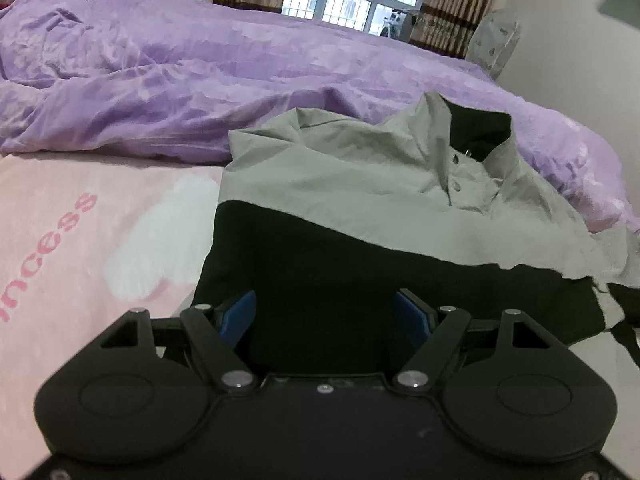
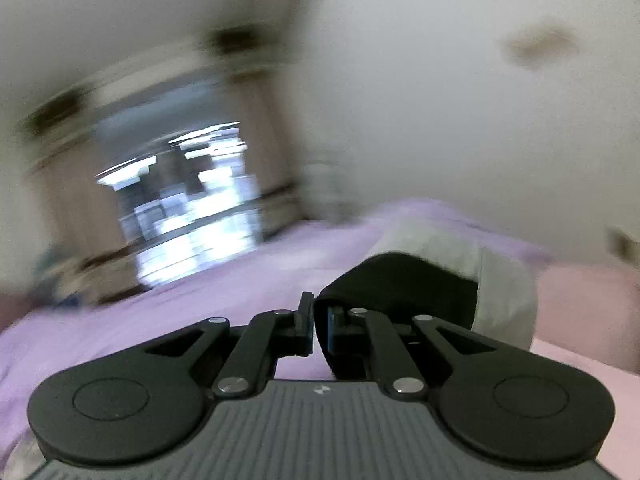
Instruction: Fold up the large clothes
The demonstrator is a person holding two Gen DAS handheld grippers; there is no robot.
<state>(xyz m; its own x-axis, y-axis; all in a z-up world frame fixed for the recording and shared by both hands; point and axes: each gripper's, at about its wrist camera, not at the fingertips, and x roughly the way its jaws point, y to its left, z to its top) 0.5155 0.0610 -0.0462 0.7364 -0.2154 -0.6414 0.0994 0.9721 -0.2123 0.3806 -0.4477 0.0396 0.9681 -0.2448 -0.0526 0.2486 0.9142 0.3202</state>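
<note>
A grey and black jacket lies on the bed, collar at the far right, black lower part nearest me. My left gripper is open, its blue pads spread just above the jacket's black near edge, holding nothing. In the blurred right wrist view my right gripper is shut on a fold of the jacket; black cloth drapes over its right finger and grey cloth hangs beyond. The right gripper holds that cloth lifted above the bed.
A crumpled purple quilt covers the far side of the bed. A pink sheet with lettering lies at the left. A window with curtains is behind. A white wall is at the right.
</note>
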